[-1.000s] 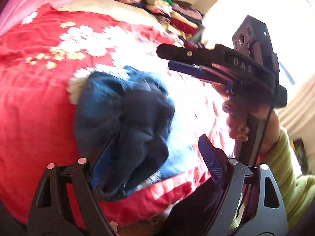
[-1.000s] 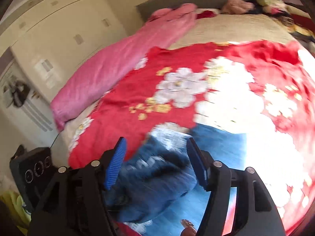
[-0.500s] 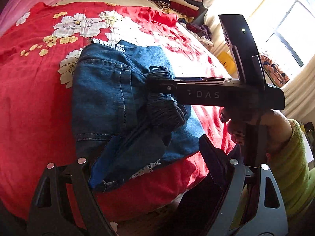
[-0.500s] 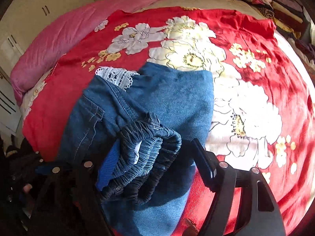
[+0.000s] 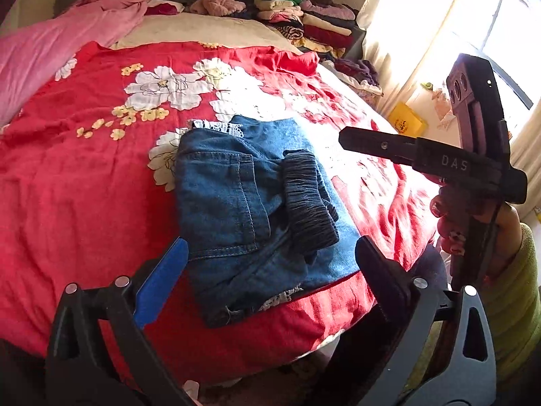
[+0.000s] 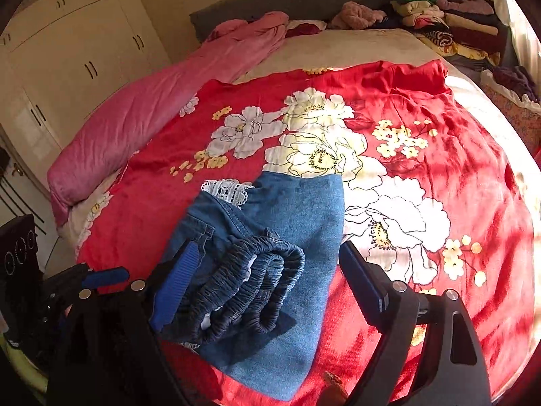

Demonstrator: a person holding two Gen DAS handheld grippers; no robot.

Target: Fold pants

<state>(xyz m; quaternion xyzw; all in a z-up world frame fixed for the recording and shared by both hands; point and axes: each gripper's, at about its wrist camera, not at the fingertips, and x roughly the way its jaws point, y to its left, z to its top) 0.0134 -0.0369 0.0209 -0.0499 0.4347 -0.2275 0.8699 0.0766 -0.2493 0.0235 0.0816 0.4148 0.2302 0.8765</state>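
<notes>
1. Pants (image 5: 257, 203) lie folded into a compact blue denim bundle on the red floral bedspread (image 5: 84, 203), near the edge of the bed closest to me. White lace trim shows at the far and near ends of the bundle, and a back pocket faces up.
2. The gathered elastic waistband (image 6: 243, 291) sits doubled over on top of the bundle.
3. My left gripper (image 5: 270, 277) has just been opening; I see its jaws standing wide apart above the near end of the pants, nothing pinched between the pads.
4. My right gripper (image 6: 267, 284) has also just been opening. Its jaws are spread, with the waistband between them; the blue left pad looks just beside the fabric, the right pad clearly apart from it.
5. In the left wrist view I see the right gripper from the side, held by a hand (image 5: 473, 223) in a yellow-green sleeve (image 5: 510, 304).
6. Stacked clothes (image 6: 449, 23) sit at the far corner of the bed, a pink quilt (image 6: 152, 111) along its left side.
</notes>
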